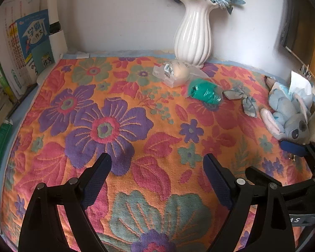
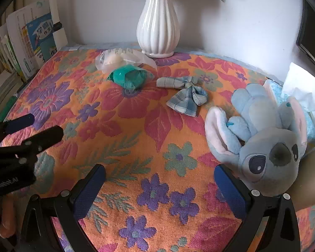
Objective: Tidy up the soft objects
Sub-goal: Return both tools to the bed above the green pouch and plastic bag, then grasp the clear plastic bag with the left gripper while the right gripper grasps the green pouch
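Note:
A blue plush toy (image 2: 262, 134) lies on its back at the right of the flowered cloth (image 2: 136, 138), also seen in the left wrist view as the plush toy (image 1: 287, 115). My right gripper (image 2: 159, 178) stands open; its right finger is close by the toy's head, nothing between the fingers. A blue plaid bow (image 2: 184, 92) lies in the middle back, with a green bundle in clear wrap (image 2: 128, 77) and a pale ball in a plastic bag (image 2: 115, 59) behind it. My left gripper (image 1: 157, 163) is open over bare cloth, and shows as the left gripper (image 2: 31, 128) in the right wrist view.
A white ribbed vase (image 1: 192, 35) with blue flowers stands at the back against the wall. Books (image 1: 25, 48) lean at the left edge. A tissue pack (image 2: 300, 88) sits behind the plush toy at the right. A beige cylinder (image 2: 313, 174) rises at the far right.

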The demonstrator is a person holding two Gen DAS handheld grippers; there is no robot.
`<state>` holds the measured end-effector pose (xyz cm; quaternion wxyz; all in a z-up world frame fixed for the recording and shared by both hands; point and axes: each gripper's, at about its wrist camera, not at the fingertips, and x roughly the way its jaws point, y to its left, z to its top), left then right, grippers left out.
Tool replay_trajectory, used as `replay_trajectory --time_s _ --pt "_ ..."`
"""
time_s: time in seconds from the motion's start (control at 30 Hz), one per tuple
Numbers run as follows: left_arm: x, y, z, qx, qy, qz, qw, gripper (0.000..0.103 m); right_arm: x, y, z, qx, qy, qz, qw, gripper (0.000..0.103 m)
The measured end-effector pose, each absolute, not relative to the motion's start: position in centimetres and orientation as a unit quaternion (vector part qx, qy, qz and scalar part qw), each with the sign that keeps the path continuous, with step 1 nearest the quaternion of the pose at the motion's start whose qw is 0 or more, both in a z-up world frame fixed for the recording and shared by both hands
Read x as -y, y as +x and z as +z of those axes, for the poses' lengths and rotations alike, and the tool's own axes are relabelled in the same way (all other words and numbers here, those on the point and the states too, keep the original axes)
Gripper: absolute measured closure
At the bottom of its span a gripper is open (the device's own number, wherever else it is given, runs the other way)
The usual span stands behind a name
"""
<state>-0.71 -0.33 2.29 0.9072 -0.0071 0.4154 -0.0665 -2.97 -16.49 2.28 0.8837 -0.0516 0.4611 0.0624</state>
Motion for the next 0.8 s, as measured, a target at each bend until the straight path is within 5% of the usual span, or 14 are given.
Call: replay_trajectory --time_s 0.23,0.4,0.47,0.57,0.8 --pt "-0.7 -1.4 6.8 -0.423 -0.035 -0.102 0.900 0.015 17.9 -2.2 4.2 -0.517 0.021 0.142 0.844 0.000" --pt "0.5 3.1 10.3 -0.401 -0.004 -0.125 0.908 0.015 17.5 1.7 8.0 -0.463 0.031 0.163 0.871 0.000" --pt "0.8 6.1 9.6 -0.399 -0.005 -0.147 0.905 0.015 16.2 3.9 7.7 -0.447 -0.001 0.177 0.877 0.002" --pt "0.5 9.2 8.1 -0.392 -0.014 -0.176 0.903 0.016 14.4 6.2 6.4 -0.435 -0.069 0.176 0.880 0.022" --pt "2.2 15.3 3.9 -0.444 -0.010 -0.208 0.872 0.016 12.9 9.3 3.5 -0.439 -0.082 0.226 0.866 0.024"
